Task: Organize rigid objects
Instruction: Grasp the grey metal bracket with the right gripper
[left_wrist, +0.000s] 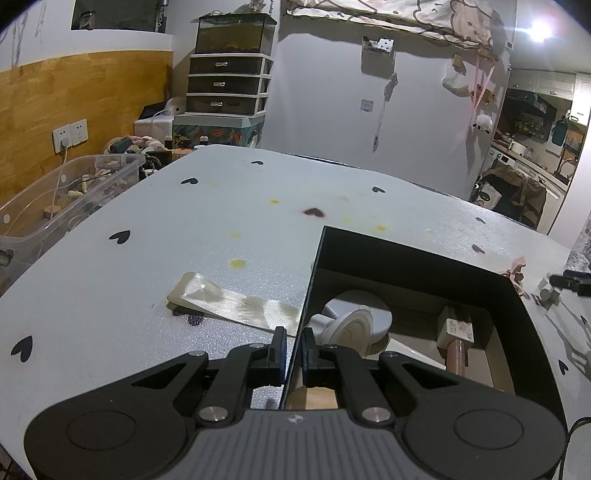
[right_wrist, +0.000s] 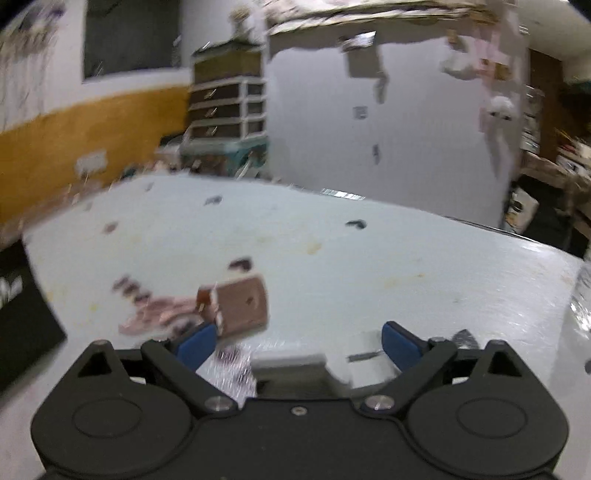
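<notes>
Rigid objects: several already lie in black box (left_wrist: 424, 258) on tabletop (left_wrist: 184, 229) | left hand-held gripper (left_wrist: 293, 350) clamped on box's wall | right hand-held gripper (right_wrist: 297, 343) spread wide, empty, over grey block (right_wrist: 295, 363) | brown block (right_wrist: 242, 308) beside | step judged: pick-up; closing needed

Black box (left_wrist: 406, 254), white table (left_wrist: 147, 258) w/ black hearts — cream ribbon (left_wrist: 236, 304).

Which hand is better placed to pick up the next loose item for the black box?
The right. Its gripper is open above a grey-white block lying between its fingers, with a brown block just ahead. The left gripper is shut on the black box's wall.
</notes>
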